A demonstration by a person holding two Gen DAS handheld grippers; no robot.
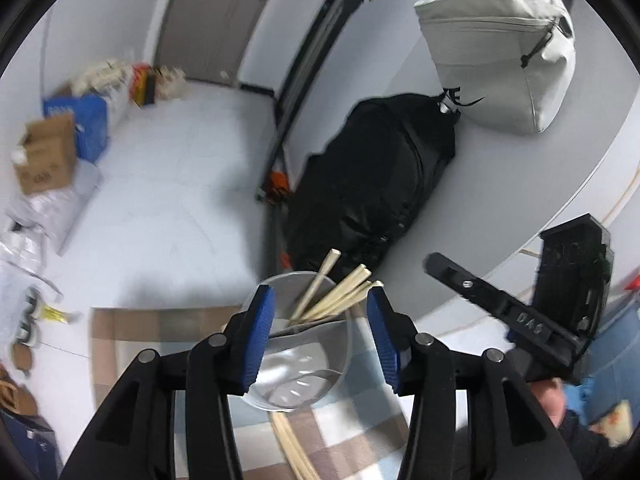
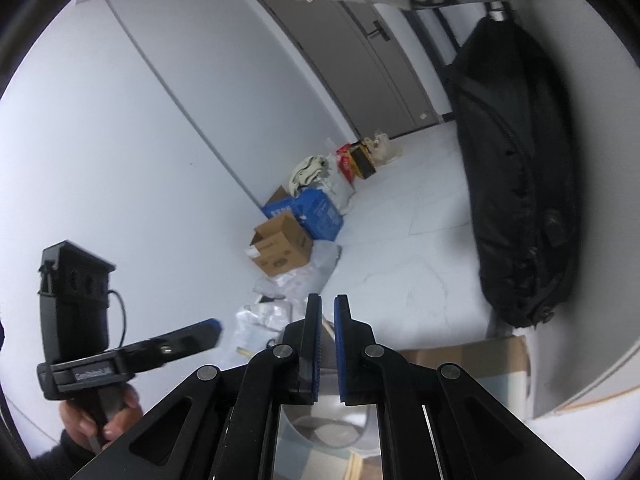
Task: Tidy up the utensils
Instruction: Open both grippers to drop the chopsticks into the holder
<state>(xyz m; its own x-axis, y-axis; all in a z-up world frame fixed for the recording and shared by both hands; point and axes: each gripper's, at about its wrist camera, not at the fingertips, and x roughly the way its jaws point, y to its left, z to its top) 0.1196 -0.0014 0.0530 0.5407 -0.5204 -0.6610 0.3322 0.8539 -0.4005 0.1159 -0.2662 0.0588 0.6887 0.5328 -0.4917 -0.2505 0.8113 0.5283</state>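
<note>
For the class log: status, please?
Left gripper open around clear cup; right gripper shut, empty. Chopsticks in cup, more on cloth. Nothing blocking.

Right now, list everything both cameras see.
cup: one, clear, on the cloth between the left pads, untouched
chopsticks: several, pale wood, leaning in the cup; more lie flat beside it
cloth: one, brown and blue check, under the cup
black bag: one, hanging
grey bag: one, above the black bag
boxes: brown and blue, by the wall
door: one, grey
left gripper: open around the cup
right gripper: shut, empty
hand: holding the left gripper
</note>
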